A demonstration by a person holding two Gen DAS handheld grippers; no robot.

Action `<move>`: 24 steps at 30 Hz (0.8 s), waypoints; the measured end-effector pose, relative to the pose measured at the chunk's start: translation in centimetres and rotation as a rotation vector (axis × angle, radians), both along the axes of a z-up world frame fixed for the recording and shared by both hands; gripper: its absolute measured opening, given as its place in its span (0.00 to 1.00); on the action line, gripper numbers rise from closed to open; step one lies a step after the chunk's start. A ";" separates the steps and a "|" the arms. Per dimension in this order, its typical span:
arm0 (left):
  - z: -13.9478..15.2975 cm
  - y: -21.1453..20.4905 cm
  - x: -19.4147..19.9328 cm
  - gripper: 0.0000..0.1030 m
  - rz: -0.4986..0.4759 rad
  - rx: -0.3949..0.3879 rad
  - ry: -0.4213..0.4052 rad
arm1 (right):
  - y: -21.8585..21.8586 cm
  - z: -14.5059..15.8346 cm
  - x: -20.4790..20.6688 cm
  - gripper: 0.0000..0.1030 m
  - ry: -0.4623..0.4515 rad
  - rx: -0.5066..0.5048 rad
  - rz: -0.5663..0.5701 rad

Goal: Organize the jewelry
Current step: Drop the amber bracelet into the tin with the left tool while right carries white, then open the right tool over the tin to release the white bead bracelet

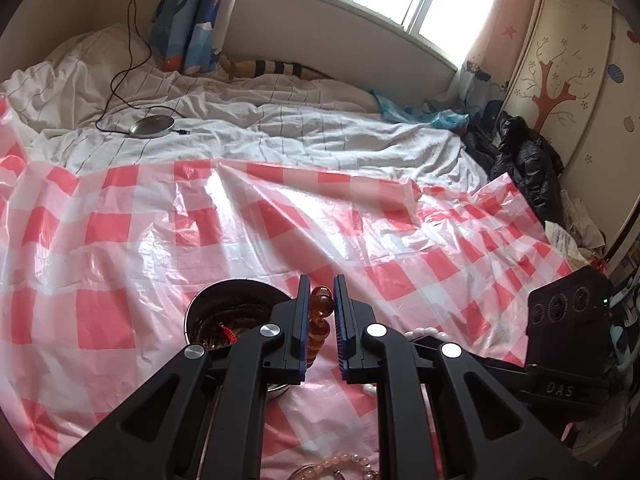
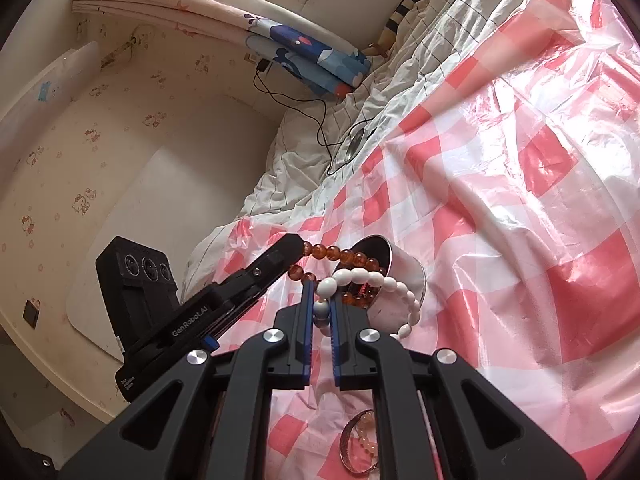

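Two tools hold bead bracelets over a bed.
The left tool (image 1: 322,304) grips a translucent amber bead bracelet (image 1: 320,312) above a round metal bowl (image 1: 208,312) on the pink-checked plastic sheet (image 1: 200,220); the right tool (image 2: 320,312) clamps a white oval-bead bracelet (image 2: 372,280) beside it.

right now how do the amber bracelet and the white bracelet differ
The amber bracelet has translucent orange-brown round beads; the white bracelet has opaque oval beads. The amber bracelet is pinched in the left gripper, the white bracelet in the right gripper. Both are beaded loops by the metal bowl.
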State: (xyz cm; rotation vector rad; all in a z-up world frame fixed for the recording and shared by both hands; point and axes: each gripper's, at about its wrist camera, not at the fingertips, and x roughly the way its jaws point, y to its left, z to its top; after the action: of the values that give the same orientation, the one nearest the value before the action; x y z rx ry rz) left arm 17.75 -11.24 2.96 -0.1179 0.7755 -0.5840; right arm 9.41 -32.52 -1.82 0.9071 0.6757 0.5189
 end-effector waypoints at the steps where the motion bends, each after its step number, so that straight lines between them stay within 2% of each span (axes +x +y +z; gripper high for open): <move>1: -0.4 -0.1 0.2 0.10 0.006 0.024 0.016 | 0.1 0.0 0.0 0.08 0.002 -0.004 0.000; 4: -1.7 0.3 0.8 0.11 0.079 0.120 0.049 | 0.0 -0.1 0.2 0.08 0.004 -0.014 0.000; 6: -1.9 0.9 1.1 0.15 0.112 0.150 0.068 | 0.0 -0.1 0.2 0.08 0.006 -0.023 -0.002; 9: -1.5 2.9 1.0 0.32 0.161 0.165 0.060 | -0.2 0.1 0.3 0.08 0.002 -0.035 -0.001; 11: -0.8 4.6 0.7 0.45 0.195 0.154 0.045 | -0.3 0.5 0.4 0.08 -0.011 -0.051 0.000; 14: -0.2 6.4 0.7 0.51 0.210 0.132 0.049 | 0.1 1.8 0.6 0.10 -0.048 -0.055 0.009; 19: 0.7 9.3 0.8 0.59 0.245 0.080 0.061 | 2.8 4.2 3.1 0.10 -0.111 -0.027 0.070; 24: 1.2 11.1 1.0 0.61 0.270 0.047 0.065 | 6.5 3.6 6.7 0.11 -0.084 -0.014 0.123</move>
State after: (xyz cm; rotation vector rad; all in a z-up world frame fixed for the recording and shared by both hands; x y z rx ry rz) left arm 18.73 -0.15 4.15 -0.1960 0.8200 -0.3066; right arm 16.07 -26.07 1.76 0.8297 0.6608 0.6571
